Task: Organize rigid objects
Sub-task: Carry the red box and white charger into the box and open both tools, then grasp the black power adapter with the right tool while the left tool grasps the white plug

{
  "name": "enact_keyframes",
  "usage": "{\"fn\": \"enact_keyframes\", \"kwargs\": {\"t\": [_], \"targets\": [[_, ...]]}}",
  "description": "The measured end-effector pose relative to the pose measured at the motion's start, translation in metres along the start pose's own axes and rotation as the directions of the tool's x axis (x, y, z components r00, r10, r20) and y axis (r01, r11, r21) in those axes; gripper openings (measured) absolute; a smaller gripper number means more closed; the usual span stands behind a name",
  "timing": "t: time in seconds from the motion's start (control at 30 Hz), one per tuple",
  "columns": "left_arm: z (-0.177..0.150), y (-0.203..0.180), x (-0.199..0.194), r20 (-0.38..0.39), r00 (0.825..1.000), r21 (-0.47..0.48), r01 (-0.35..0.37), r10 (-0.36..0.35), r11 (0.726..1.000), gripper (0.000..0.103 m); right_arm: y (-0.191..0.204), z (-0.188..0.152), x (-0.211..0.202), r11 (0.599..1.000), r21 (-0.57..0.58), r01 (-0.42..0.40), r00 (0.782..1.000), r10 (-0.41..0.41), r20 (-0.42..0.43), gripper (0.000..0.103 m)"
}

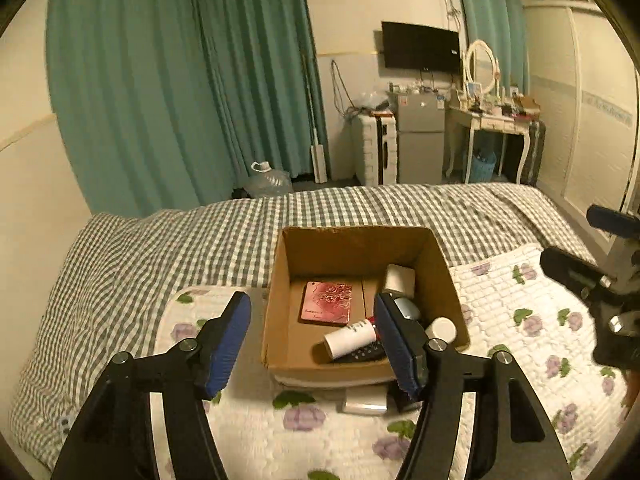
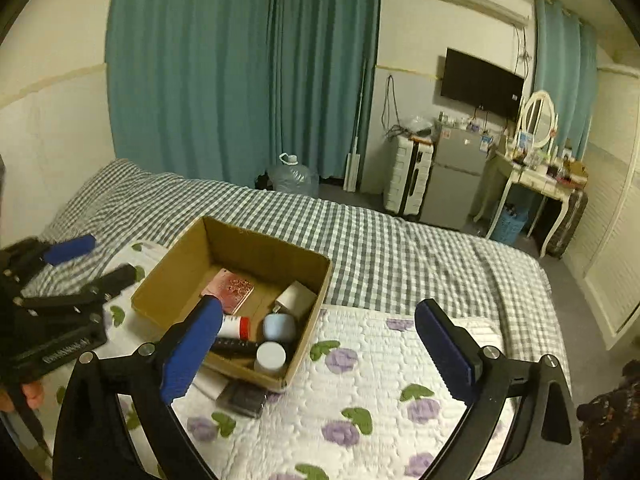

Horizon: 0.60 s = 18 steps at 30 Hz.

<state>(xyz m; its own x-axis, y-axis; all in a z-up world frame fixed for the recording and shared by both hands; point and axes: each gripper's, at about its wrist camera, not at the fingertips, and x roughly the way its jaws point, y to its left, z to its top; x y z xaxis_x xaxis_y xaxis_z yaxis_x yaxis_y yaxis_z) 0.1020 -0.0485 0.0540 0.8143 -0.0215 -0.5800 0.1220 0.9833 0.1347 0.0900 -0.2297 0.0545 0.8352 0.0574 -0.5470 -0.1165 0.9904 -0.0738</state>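
Note:
An open cardboard box (image 1: pixel 280 280) (image 2: pixel 168 280) sits on the floral quilt. Inside lie a pink patterned case (image 1: pixel 327 303) (image 2: pixel 229 289), a white tube with a red cap (image 1: pixel 349 339) (image 2: pixel 234 327), a black remote (image 1: pixel 362 354) (image 2: pixel 234 347), a white block (image 1: pixel 399 280) (image 2: pixel 295 295), a pale blue round object (image 2: pixel 279 327) and a white-lidded jar (image 1: pixel 441 329) (image 2: pixel 270 356). My left gripper (image 1: pixel 312 344) is open and empty above the box's near edge. My right gripper (image 2: pixel 320 350) is open and empty, right of the box. A dark flat object (image 2: pixel 242 398) and a white one (image 1: pixel 366 400) lie against the box front.
The quilt (image 2: pixel 380 400) lies over a green checked bedspread (image 1: pixel 160 248). A wall runs along the bed's left side. Beyond the bed stand teal curtains (image 1: pixel 160 80), a water jug (image 2: pixel 294 178), a white suitcase (image 2: pixel 408 182), a small fridge (image 2: pixel 456 184) and a dressing table (image 2: pixel 536 184).

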Motion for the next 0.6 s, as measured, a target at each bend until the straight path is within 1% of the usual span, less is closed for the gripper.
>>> {"fn": "enact_keyframes", "kwargs": {"t": [0.07, 0.17, 0.23, 0.33, 0.37, 0.43, 0.53, 0.6], "targets": [[-0.007, 0.001, -0.009, 0.008, 1.000, -0.011, -0.002, 0.002, 1.000, 0.071, 0.006, -0.003, -0.009, 1.000, -0.005, 0.015, 1.000, -0.015, 0.011, 0.103], [-0.019, 0.005, -0.010, 0.001, 1.000, -0.025, -0.010, 0.010, 1.000, 0.071, 0.013, -0.014, -0.015, 1.000, 0.016, -0.009, 1.000, 0.009, 0.009, 0.103], [-0.032, 0.007, -0.005, -0.005, 1.000, -0.040, -0.029, 0.029, 0.999, 0.072, 0.020, -0.026, -0.011, 1.000, 0.017, -0.007, 1.000, 0.007, -0.001, 0.103], [-0.053, 0.011, 0.013, -0.037, 0.999, -0.056, -0.034, 0.032, 0.998, 0.072, 0.027, -0.043, 0.007, 1.000, 0.015, -0.006, 0.999, 0.007, -0.037, 0.103], [-0.061, 0.011, 0.023, -0.057, 0.997, -0.055, -0.051, 0.048, 0.997, 0.072, 0.029, -0.049, 0.014, 1.000, 0.011, -0.003, 0.999, 0.003, -0.049, 0.103], [-0.075, 0.010, 0.039, -0.096, 0.994, -0.053, -0.059, 0.053, 0.997, 0.072, 0.034, -0.062, 0.034, 1.000, -0.007, 0.011, 0.996, -0.012, -0.090, 0.103], [-0.092, 0.010, 0.060, -0.146, 0.988, -0.051, -0.051, 0.043, 0.997, 0.072, 0.037, -0.084, 0.062, 1.000, -0.002, 0.004, 0.988, -0.005, -0.154, 0.103], [-0.100, 0.007, 0.073, -0.179, 0.982, -0.026, -0.058, 0.052, 0.998, 0.072, 0.038, -0.097, 0.083, 1.000, 0.008, 0.002, 0.980, 0.000, -0.198, 0.103]]}}
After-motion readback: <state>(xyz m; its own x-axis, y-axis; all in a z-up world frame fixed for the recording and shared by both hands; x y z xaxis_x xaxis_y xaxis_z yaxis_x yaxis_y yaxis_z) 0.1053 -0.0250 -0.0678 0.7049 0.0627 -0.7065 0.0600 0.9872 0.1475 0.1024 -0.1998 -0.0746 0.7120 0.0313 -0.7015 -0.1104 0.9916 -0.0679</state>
